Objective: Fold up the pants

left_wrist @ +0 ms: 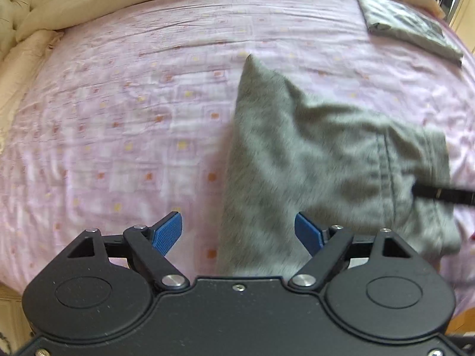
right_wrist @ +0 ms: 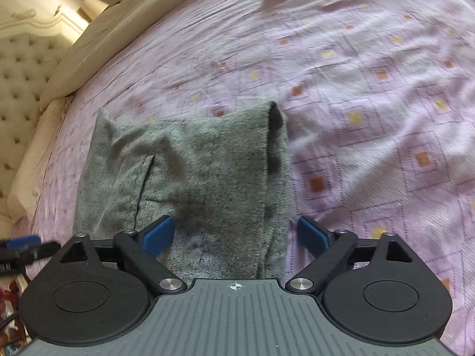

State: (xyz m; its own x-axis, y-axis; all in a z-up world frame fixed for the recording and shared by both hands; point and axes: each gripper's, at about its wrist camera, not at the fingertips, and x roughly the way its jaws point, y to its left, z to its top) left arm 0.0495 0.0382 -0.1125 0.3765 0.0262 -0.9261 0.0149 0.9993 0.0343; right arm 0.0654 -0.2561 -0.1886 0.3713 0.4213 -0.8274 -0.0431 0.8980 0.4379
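On the bed (left_wrist: 118, 118), grey pants (left_wrist: 297, 163) lie folded mid-frame.
I hold both the left hand-held gripper (left_wrist: 237, 234) and the right hand-held gripper (right_wrist: 234, 234) wide, empty, near edge between fingers, ready to pinch.

Soft, even daylight fills both views, casting only faint shadows. Motion blur smears the grey pants (left_wrist: 311, 160) and the pink bedsheet (left_wrist: 118, 118). Fisheye distortion bends the bed's edges; corners fall dark.

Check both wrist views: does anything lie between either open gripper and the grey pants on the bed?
Nothing visible does. The grey pants lie directly ahead of the right gripper and the left gripper; the folded dark garment lies far off.
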